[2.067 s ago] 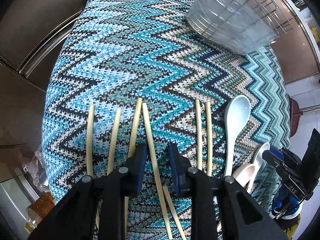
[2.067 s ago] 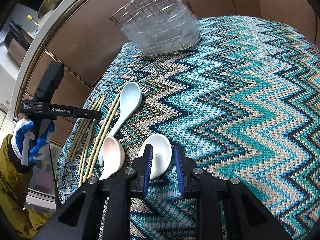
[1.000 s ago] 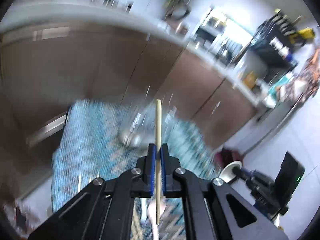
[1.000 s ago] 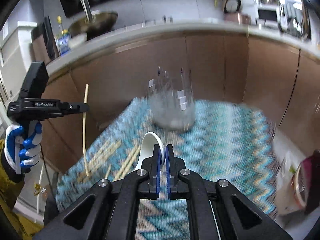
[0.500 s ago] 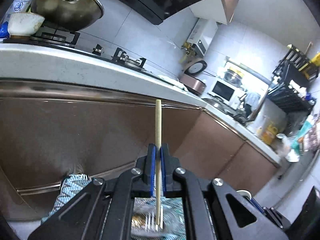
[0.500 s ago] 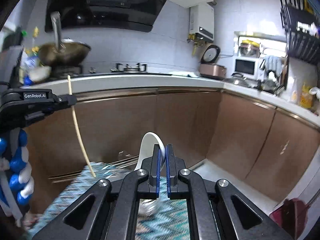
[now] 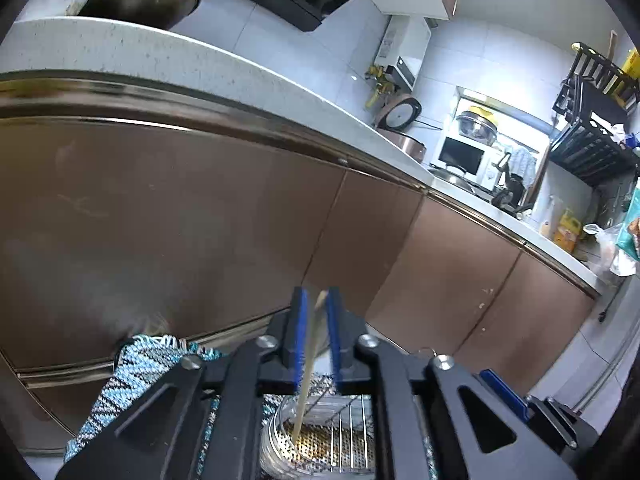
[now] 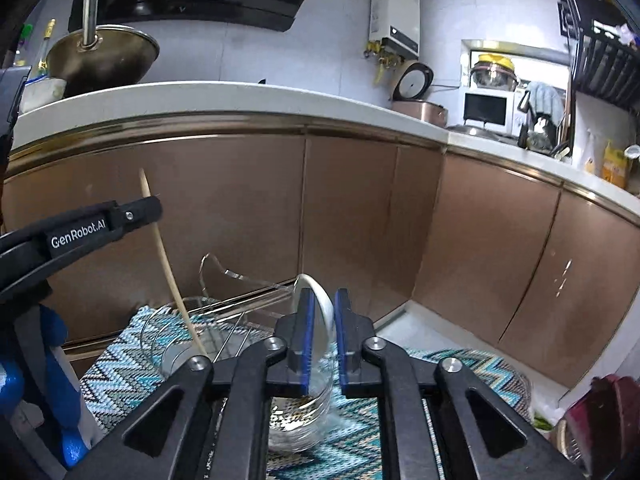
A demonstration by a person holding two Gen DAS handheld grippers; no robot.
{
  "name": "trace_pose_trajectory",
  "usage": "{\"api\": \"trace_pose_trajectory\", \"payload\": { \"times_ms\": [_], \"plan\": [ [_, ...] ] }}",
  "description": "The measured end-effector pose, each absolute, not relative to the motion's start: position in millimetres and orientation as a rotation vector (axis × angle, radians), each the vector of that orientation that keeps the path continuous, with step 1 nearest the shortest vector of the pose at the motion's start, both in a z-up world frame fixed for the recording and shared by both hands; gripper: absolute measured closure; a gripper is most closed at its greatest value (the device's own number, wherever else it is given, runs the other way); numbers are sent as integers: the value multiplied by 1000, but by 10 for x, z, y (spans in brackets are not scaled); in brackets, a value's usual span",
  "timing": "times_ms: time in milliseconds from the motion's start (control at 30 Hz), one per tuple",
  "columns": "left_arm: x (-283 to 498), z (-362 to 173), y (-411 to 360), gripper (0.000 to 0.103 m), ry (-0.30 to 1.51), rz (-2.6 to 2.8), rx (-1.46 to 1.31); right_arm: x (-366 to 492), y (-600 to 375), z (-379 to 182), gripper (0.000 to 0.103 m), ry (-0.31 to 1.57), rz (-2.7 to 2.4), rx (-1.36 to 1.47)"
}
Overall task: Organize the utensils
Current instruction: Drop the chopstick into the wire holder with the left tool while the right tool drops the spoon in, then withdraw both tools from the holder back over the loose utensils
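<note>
The left gripper [image 7: 316, 336] is opening around the chopstick [image 7: 308, 364], which stands tip-down in the clear drainer cup [image 7: 320, 444] at the bottom of the frame, while the right gripper [image 8: 322, 336] is opening around the white spoon [image 8: 320, 308] just above that cup.

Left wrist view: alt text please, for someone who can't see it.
The left gripper hangs over a clear drainer basket on a zigzag-patterned cloth, its jaws opening around a pale chopstick that slants down into the basket. Behind are brown cabinet doors and a white countertop.
</note>
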State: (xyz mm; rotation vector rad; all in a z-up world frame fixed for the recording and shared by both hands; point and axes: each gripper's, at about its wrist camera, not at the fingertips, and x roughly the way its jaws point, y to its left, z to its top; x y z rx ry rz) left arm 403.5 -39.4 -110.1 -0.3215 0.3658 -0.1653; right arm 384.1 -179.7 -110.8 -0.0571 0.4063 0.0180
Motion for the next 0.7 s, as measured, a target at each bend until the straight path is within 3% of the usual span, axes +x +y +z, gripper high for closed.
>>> {"api": "trace_pose_trajectory", "payload": {
  "times_ms": [33,133,300,400,700],
  "plan": [
    [3999,-1093,-372,74,369,-168,-325,3821,-1802,-1106,82,406,22,-47],
    [3859,-1018,-307,68,370,-165,-331,3748,-1826,-1028,69,397,27,-21],
    [3548,-752,-260,63,394,-175,-272,3458,-1816,-819,65,367,48,-11],
    [3232,-558,-150,62,414,-184,-223,3163,-1855,-667,56,343,71,-45],
    [2178,-153,504,61,465,-143,-191,2107,-2251,-545,50,360,88,-8]
  ]
}}
